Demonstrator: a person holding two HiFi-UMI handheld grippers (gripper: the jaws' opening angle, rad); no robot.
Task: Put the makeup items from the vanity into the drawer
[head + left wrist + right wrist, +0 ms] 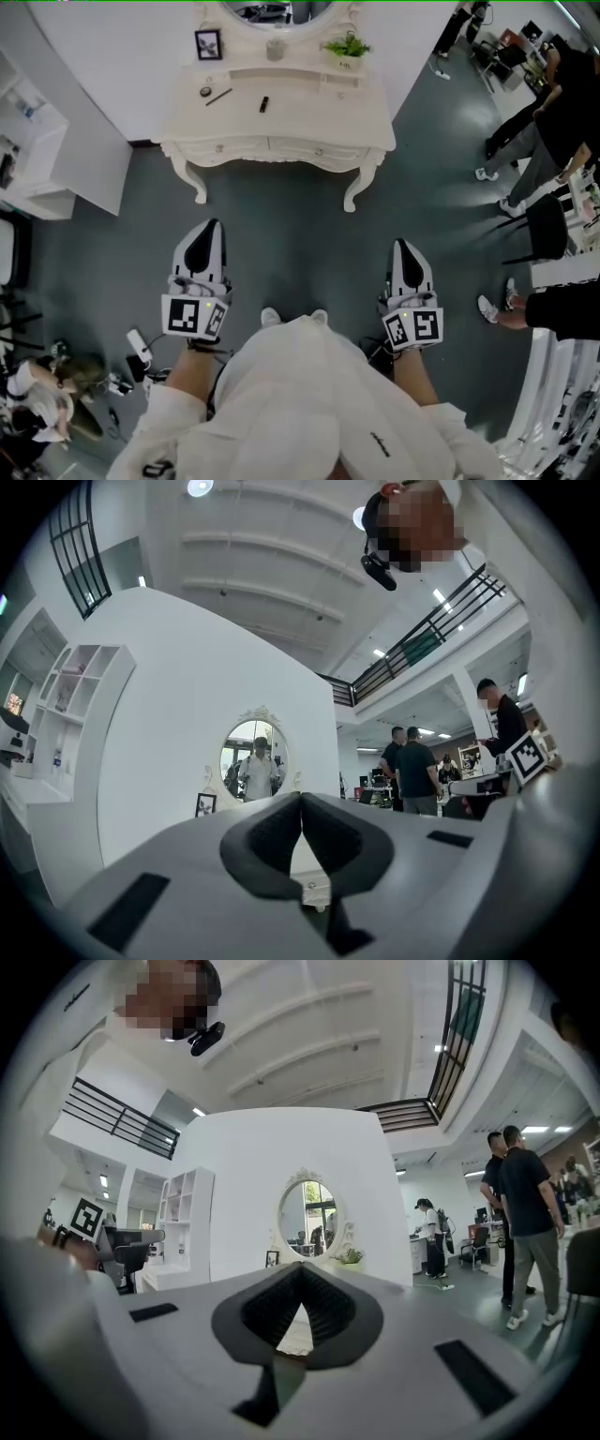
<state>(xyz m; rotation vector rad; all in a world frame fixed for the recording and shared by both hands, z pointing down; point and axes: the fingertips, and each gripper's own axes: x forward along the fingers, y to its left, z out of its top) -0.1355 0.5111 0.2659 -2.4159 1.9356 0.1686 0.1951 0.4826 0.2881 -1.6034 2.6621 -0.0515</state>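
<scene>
The white vanity (281,127) stands across the grey floor ahead of me, its front drawers (270,147) closed. On its top lie a small round compact (205,91), a thin dark pencil (219,96) and a short black tube (264,103). My left gripper (214,226) and right gripper (400,245) hover side by side over the floor, well short of the vanity, both shut and holding nothing. In the left gripper view the left gripper (301,797) points at the oval mirror (255,758). The right gripper (300,1267) faces the mirror (308,1217) too.
A picture frame (208,43), a jar (274,49) and a small plant (348,45) sit at the back of the vanity. White shelving (33,155) stands at the left. People (553,117) and a black chair (548,230) are at the right, and another person (42,398) at the lower left.
</scene>
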